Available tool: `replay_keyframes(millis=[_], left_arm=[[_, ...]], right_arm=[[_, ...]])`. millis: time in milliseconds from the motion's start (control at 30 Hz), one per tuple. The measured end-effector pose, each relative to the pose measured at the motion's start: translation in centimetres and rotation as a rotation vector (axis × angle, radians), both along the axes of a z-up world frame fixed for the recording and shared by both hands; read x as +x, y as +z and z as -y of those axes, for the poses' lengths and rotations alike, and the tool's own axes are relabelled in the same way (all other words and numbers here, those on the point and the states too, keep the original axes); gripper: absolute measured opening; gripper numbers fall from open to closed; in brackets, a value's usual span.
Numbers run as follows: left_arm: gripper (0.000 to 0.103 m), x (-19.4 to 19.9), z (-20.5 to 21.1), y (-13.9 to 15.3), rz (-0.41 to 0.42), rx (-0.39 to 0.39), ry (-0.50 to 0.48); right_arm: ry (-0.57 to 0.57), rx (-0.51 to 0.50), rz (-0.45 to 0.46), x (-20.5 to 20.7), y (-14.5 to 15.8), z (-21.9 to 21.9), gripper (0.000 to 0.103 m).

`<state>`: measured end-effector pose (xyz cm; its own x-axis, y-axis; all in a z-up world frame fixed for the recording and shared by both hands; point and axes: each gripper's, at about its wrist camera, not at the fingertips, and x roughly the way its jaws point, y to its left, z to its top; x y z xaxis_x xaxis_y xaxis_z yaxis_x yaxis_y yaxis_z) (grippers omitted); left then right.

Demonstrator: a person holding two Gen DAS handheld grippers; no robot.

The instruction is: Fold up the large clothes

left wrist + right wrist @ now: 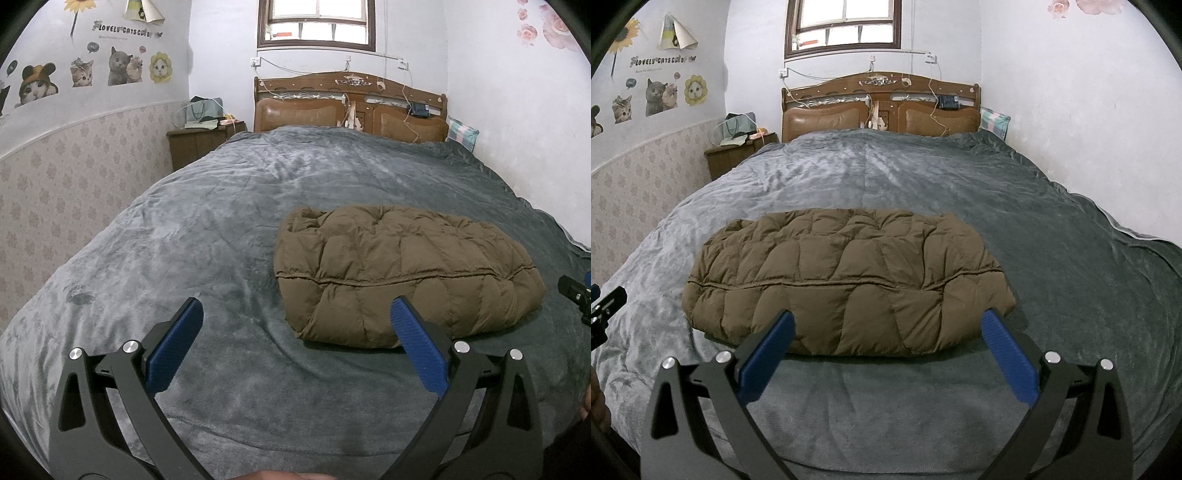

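Note:
A brown quilted puffer jacket lies folded into a compact bundle on the grey bed cover. It also shows in the right wrist view, straight ahead. My left gripper is open and empty, held above the cover just in front of and left of the jacket. My right gripper is open and empty, just in front of the jacket's near edge, not touching it. Part of the right gripper shows at the left view's right edge.
The grey bed cover spreads over the whole bed. A wooden headboard stands at the far end, with a nightstand at the far left and a pillow at the far right. Walls flank both sides.

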<state>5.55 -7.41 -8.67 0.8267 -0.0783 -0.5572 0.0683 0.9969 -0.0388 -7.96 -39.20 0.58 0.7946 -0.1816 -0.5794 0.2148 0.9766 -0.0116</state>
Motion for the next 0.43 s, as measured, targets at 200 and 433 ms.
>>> replay_keyframes(millis=[200,433], left_arm=[[0.1,0.19,-0.2,-0.08,-0.003,-0.016,0.017],[0.1,0.22,-0.77,-0.06,-0.004,-0.035,0.042]], right_arm=[[-0.002,0.0,-0.001,0.02,0.01,-0.02,0.101],[-0.001,0.001,-0.001,0.03,0.01,0.03,0.101]])
